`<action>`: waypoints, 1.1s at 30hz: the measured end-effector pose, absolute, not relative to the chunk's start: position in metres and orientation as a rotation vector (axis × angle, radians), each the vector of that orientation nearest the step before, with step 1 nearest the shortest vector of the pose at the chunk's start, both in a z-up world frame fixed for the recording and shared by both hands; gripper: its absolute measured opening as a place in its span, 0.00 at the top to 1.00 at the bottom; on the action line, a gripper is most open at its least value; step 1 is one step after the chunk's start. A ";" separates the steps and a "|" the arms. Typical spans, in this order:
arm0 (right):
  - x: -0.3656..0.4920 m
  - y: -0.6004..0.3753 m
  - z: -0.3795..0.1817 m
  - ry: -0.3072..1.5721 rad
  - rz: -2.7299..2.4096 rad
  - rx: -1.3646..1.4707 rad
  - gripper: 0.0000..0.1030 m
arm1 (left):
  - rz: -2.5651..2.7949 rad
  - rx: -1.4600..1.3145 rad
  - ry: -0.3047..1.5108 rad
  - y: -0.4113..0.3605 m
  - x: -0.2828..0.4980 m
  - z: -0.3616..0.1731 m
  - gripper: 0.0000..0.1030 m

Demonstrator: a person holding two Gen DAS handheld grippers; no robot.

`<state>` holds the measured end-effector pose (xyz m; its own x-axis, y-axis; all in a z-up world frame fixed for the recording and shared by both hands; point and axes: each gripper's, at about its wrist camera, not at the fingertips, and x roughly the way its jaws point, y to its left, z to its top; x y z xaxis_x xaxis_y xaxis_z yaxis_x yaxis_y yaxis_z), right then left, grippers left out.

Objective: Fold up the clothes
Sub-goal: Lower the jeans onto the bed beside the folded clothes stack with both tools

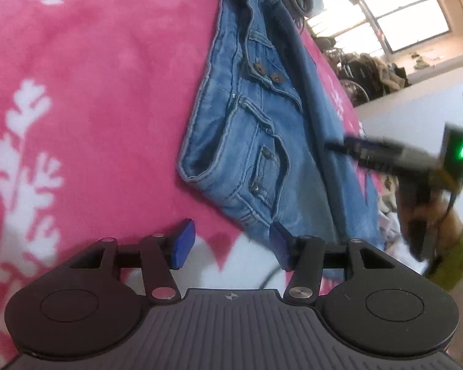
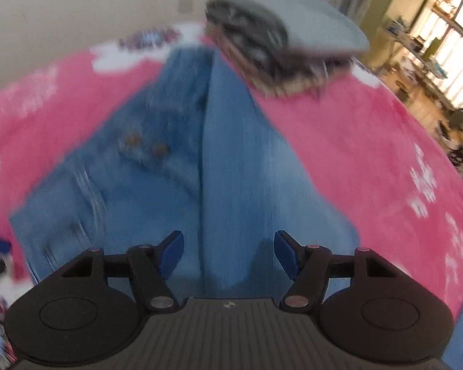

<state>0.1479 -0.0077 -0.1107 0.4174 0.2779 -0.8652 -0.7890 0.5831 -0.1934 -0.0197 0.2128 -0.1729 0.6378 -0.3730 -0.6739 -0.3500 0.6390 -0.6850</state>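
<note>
Two grippers are hovering over a pair of folded blue jeans (image 1: pixel 256 135) lying on a pink blanket w/ white floral print (image 1: pixel 92 92). The left gripper (image 1: pixel 231 243) is standing roughly half open w/ nothing between its blue pads; its right pad is sitting just over the near corner of the denim, contact unclear. The right gripper (image 2: pixel 228 254) is also gaping, empty, poised above the near end of the jeans (image 2: pixel 225 166); that view is blurred. In the left wrist view the jeans' long axis is running from near-centre up toward the far top, waistband and buttons facing left, fold edge along the right. A stack of folded grey clothes (image 2: pixel 277 46) is resting at the jeans' far end.
</note>
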 end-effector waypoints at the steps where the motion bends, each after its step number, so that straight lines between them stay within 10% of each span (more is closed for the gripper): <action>1: 0.143 -0.016 -0.116 0.907 0.708 -0.667 0.39 | -0.001 -0.912 0.899 0.211 -0.018 -0.174 0.48; 9: 0.138 -0.086 -0.112 0.838 0.517 -0.640 0.62 | 0.104 -1.004 0.830 0.209 -0.008 -0.177 0.49; 14: 0.152 -0.101 -0.102 0.812 0.451 -0.579 0.72 | 0.217 -1.034 0.800 0.207 -0.008 -0.182 0.77; 19: 0.159 -0.103 -0.092 0.796 0.431 -0.561 0.93 | 0.271 -0.985 0.679 0.201 -0.022 -0.163 0.83; 31: 0.235 -0.137 -0.017 0.812 0.450 -0.331 0.94 | 0.323 -0.995 0.574 0.283 -0.064 -0.133 0.85; 33: 0.265 -0.143 -0.040 0.904 0.378 -0.301 0.66 | 0.327 -1.030 0.652 0.290 -0.065 -0.154 0.84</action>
<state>0.2653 -0.1429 -0.0396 0.5602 0.1909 -0.8061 -0.4399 0.8931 -0.0942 -0.0648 0.2896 -0.1538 0.7673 -0.0465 -0.6396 -0.5405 0.4899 -0.6840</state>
